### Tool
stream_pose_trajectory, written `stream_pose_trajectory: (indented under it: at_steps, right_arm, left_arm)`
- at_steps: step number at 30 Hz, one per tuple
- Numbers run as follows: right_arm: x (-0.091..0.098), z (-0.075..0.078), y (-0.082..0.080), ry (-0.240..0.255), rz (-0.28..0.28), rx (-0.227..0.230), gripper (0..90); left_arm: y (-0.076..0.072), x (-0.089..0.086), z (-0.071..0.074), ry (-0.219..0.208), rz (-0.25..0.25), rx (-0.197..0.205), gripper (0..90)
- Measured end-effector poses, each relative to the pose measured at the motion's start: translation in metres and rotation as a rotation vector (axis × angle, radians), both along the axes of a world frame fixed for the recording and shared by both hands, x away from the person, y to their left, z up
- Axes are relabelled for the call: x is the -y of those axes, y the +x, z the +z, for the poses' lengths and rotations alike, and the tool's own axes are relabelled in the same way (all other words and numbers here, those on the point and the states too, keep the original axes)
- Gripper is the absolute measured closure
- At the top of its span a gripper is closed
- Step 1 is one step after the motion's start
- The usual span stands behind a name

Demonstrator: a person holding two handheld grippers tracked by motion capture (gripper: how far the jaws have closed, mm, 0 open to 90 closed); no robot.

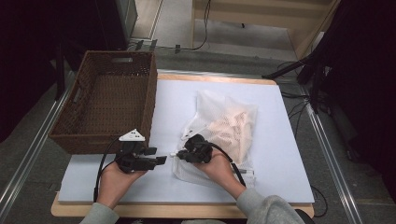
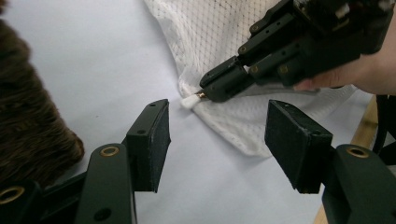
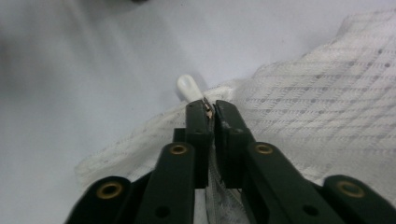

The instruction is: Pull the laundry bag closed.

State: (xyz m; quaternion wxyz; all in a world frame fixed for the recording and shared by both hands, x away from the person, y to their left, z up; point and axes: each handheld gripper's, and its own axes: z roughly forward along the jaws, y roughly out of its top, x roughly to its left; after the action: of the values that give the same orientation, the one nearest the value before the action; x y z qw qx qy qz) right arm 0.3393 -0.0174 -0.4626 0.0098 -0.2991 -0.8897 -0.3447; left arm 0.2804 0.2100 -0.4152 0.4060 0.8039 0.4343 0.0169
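Near the front edge of the pale blue table top [image 1: 280, 154], left gripper [image 2: 217, 140] wide open and empty, facing rightward toward white zipper pull [image 2: 189, 101] of white mesh laundry bag [image 1: 229, 126]; right gripper [image 3: 210, 112] clamped on that pull

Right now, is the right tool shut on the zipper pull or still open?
Shut on it. The right tool has its jaws pinched together on the zipper pull at the mesh bag edge; only the white tip pokes out.

Lab-like recording setup, pale board [image 1: 280, 154] on metal-railed frame [image 1: 28, 154], loose floor cables [image 1: 299, 109], dark curtains [image 1: 369, 70]
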Motion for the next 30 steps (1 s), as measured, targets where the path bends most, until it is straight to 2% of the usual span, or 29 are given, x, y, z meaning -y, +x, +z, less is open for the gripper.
stream_pose_trajectory:
  at_steps: [2,7,15,20,24,30]
  right_arm:
    - [0.002,0.004,0.003,0.012,-0.011,-0.034,89.3]
    - [0.005,0.009,0.004,0.034,-0.008,-0.03,89.4]
    - [0.008,0.025,0.0,0.098,0.004,0.012,89.4]
    - [0.012,0.033,-0.001,0.127,0.002,0.022,89.5]
    - [0.018,0.041,-0.002,0.156,-0.004,0.027,89.5]
    - [0.023,0.048,-0.004,0.177,-0.003,0.04,89.5]
  left_arm:
    - [0.0,0.002,0.0,0.005,-0.005,-0.002,40.7]
    - [0.001,0.006,-0.003,0.01,-0.02,-0.012,40.9]
    - [0.001,0.013,-0.007,0.02,-0.038,-0.018,39.9]
    - [0.003,0.016,-0.01,0.017,-0.046,-0.021,39.2]
    - [0.008,0.024,-0.013,0.001,-0.059,-0.021,38.9]
    - [0.015,0.033,-0.014,0.011,-0.088,-0.019,38.9]
